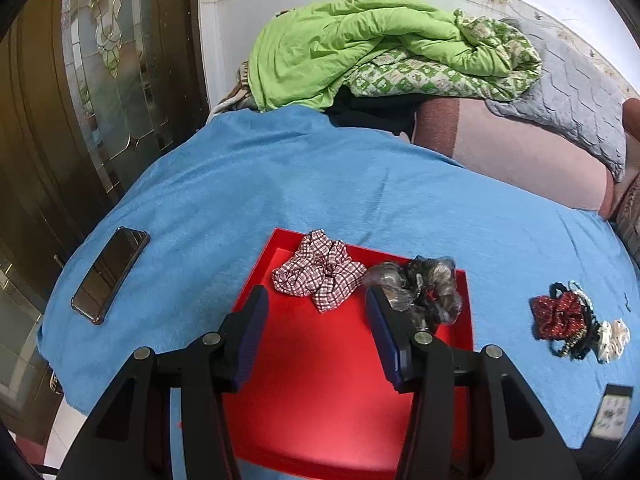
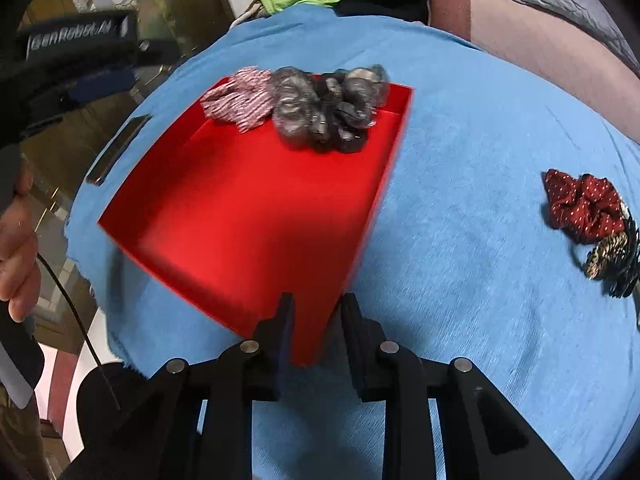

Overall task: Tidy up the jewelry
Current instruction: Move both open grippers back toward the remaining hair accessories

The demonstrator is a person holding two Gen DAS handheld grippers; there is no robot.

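A red tray [image 1: 320, 380] lies on the blue cloth [image 1: 280, 184]. A red-and-white checked scrunchie [image 1: 318, 272] and a grey-black scrunchie [image 1: 420, 288] lie at its far end. My left gripper [image 1: 316, 300] is open and empty above the tray, just short of them. In the right wrist view the tray [image 2: 248, 208] holds the checked scrunchie [image 2: 240, 98] and the grey one [image 2: 328, 108]. My right gripper [image 2: 316, 304] is open and empty over the tray's near corner. A red dotted scrunchie [image 2: 580, 204] lies on the cloth to the right, with other hair ties [image 2: 612, 256].
A dark phone [image 1: 110, 274] lies on the cloth left of the tray. The red dotted scrunchie [image 1: 556, 316] and a white one [image 1: 614, 338] lie at the right. A small remote [image 1: 612, 412] is near the right edge. Green bedding [image 1: 380, 40] is piled behind.
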